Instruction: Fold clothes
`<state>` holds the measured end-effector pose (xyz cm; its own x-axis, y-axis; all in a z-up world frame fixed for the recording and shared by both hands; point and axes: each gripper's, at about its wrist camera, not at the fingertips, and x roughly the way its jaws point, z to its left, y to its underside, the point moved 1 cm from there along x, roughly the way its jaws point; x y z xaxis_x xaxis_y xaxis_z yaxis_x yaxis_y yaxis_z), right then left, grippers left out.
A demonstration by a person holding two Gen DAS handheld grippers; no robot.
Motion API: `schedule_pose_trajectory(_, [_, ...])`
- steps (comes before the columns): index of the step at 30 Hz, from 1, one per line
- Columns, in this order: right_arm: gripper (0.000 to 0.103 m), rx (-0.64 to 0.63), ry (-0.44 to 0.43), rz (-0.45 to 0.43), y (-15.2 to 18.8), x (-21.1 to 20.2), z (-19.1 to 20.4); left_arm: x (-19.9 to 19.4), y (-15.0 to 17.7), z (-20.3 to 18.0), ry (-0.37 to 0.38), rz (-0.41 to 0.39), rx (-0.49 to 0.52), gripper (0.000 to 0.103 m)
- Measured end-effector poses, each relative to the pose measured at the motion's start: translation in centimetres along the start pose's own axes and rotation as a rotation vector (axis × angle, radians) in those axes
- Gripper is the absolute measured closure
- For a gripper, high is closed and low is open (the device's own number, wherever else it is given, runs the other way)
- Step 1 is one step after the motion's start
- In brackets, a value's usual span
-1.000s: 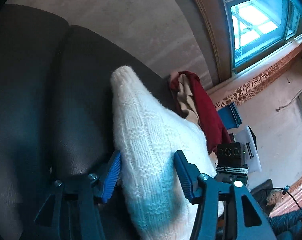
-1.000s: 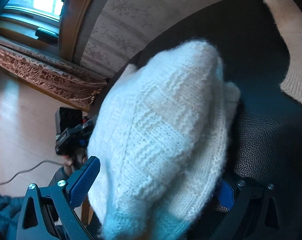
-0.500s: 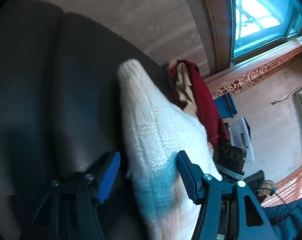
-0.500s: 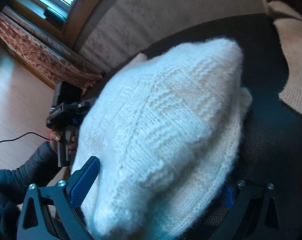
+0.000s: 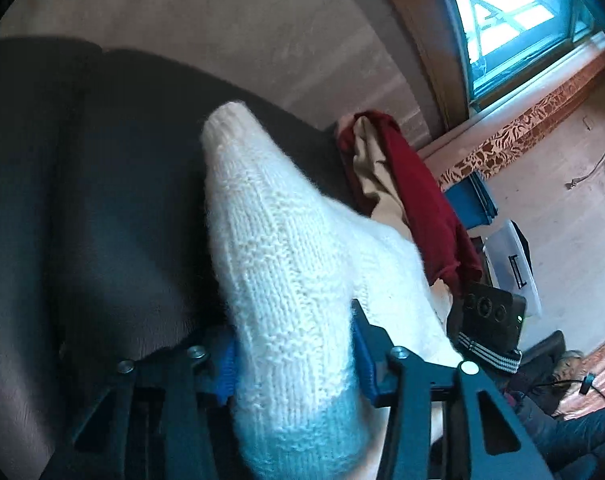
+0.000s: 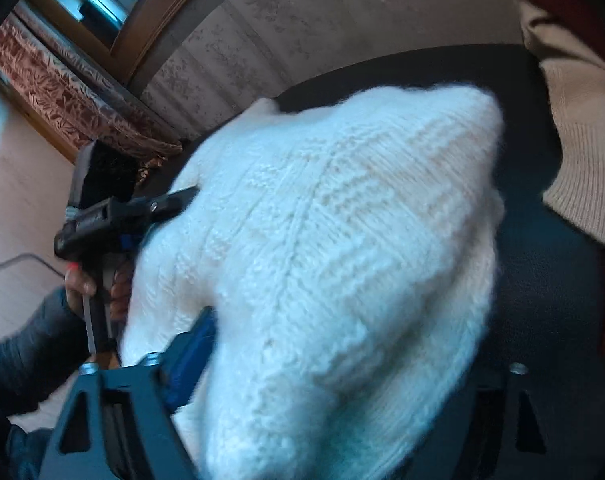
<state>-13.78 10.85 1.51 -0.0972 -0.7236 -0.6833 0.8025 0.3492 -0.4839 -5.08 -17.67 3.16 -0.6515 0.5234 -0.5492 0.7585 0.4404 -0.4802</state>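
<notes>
Between two claws, one white sweater point(image 5: 286, 280)

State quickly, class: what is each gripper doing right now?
Left gripper: shut on the white knitted sweater.
Right gripper: sweater bunched between its fingers, but one finger is hidden; grip cannot be told.

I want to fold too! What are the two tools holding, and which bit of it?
Both hold the white knit sweater: the left tool pinches a bunched fold; the right tool's held part is hidden.
</notes>
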Motion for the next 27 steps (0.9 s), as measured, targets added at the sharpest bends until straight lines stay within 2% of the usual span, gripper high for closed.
schedule_pose_trajectory(2, [0.038, 0.003, -0.052, 0.017, 0.5, 0.2, 1.0, -2.8, 1.6, -0.3, -0.020, -0.063, -0.016, 0.058])
schedule_pose_trajectory(5, [0.042, -0.045, -0.164, 0.057, 0.7, 1.8, 4.4, -8.7, 4.1, 0.1, -0.077, -0.181, -0.061, 0.059])
schedule_pose_trajectory(8, [0.043, -0.100, -0.299, 0.094, 0.1, 4.4, 8.9, -16.0, 6.7, -0.1, -0.170, -0.315, -0.072, 0.059])
schedule_pose_trajectory(10, [0.043, -0.182, -0.379, 0.121, -1.0, 6.9, 13.8, -20.5, 7.9, -0.1, -0.229, -0.396, -0.065, 0.059])
schedule_pose_trajectory(16, [0.043, -0.416, -0.579, 0.173, -5.5, 13.4, 29.6, -37.0, 10.4, 0.4, -0.466, -0.714, -0.089, 0.059])
schedule_pose_trajectory(20, [0.043, -0.587, -0.644, 0.208, -9.2, 18.2, 41.2, -45.7, 10.8, 3.6, -0.580, -0.879, -0.206, 0.059])
schedule_pose_trajectory(21, [0.043, -0.615, -0.648, 0.219, -10.1, 19.8, 44.1, -47.4, 10.9, 4.7, -0.600, -0.907, -0.243, 0.059])
schedule_pose_trajectory(23, [0.041, -0.614, -0.626, 0.241, -10.4, 22.3, 45.6, -49.8, 10.8, 8.6, -0.646, -0.929, -0.332, 0.059])
schedule_pose_trajectory(27, [0.032, -0.593, -0.572, 0.284, -10.6, 27.1, 47.3, -49.9, 12.3, 17.9, -0.699, -0.879, -0.556, 0.059])
